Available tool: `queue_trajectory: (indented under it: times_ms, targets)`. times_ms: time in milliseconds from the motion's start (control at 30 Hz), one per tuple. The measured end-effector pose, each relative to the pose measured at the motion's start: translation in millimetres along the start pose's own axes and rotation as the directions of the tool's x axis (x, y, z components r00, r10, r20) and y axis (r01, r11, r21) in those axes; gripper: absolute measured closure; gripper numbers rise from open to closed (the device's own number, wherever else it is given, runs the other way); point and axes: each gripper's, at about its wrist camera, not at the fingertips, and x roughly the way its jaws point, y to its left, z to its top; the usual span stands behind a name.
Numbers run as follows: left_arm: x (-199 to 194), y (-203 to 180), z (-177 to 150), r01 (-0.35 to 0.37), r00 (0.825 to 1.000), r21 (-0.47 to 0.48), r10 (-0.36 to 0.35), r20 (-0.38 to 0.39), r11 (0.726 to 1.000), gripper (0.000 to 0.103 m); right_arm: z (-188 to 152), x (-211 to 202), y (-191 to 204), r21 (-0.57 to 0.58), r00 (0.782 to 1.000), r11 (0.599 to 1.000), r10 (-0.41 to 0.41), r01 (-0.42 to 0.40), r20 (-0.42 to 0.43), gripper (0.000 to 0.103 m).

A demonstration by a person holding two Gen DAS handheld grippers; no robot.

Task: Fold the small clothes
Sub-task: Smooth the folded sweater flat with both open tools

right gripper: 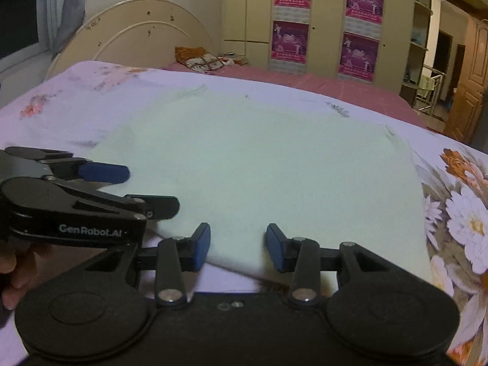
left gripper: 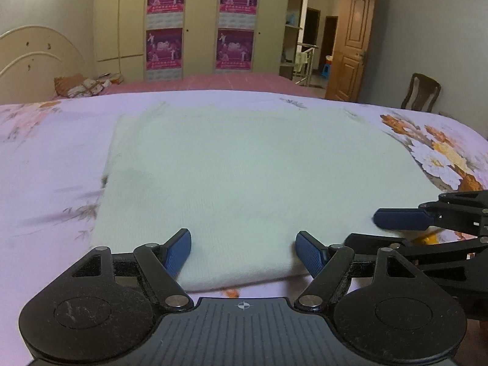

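A pale mint garment (left gripper: 244, 177) lies flat and folded on the floral bedsheet (left gripper: 45, 164); it also shows in the right wrist view (right gripper: 259, 167). My left gripper (left gripper: 243, 254) is open, its blue pads straddling the garment's near edge without gripping it. My right gripper (right gripper: 238, 250) is open too, at the same near edge further right. Each gripper shows in the other's view: the right gripper (left gripper: 405, 225) at the lower right, the left gripper (right gripper: 122, 189) at the left.
The bed's headboard (right gripper: 134, 33) and a pillow (right gripper: 201, 58) are at the far left. A wardrobe with posters (left gripper: 198, 24) stands behind. A wooden door (left gripper: 350, 48) and a chair (left gripper: 421, 94) are at the right. The sheet's flower print (right gripper: 463, 213) marks the right side.
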Motion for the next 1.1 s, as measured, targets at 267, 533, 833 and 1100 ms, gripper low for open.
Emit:
queue_trajectory:
  times_ms: [267, 533, 833, 1100]
  targets:
    - [-18.8, 46.1, -13.2, -0.053, 0.999, -0.062, 0.054, 0.004, 0.997, 0.028, -17.3, -22.2, -47.6, 0.128, 0.992, 0.984, -0.125, 0.127, -0.024, 0.075]
    - [-14.8, 47.0, -12.1, -0.077, 0.997, -0.062, 0.077, 0.001, 0.995, 0.028, -37.5, -31.1, -82.1, 0.194, 0.98, 0.96, -0.196, 0.2, -0.042, 0.09]
    - [-15.8, 46.9, -13.0, -0.075, 0.997, -0.048, 0.075, -0.003, 0.996, 0.028, -32.6, -48.1, -73.2, 0.184, 0.974, 0.957, -0.227, 0.224, -0.001, 0.071]
    - [-14.3, 40.9, -14.7, -0.088, 0.996, -0.033, 0.088, 0.004, 0.996, 0.028, -41.1, -30.4, -83.6, 0.194, 0.976, 0.956, -0.21, 0.218, -0.057, 0.073]
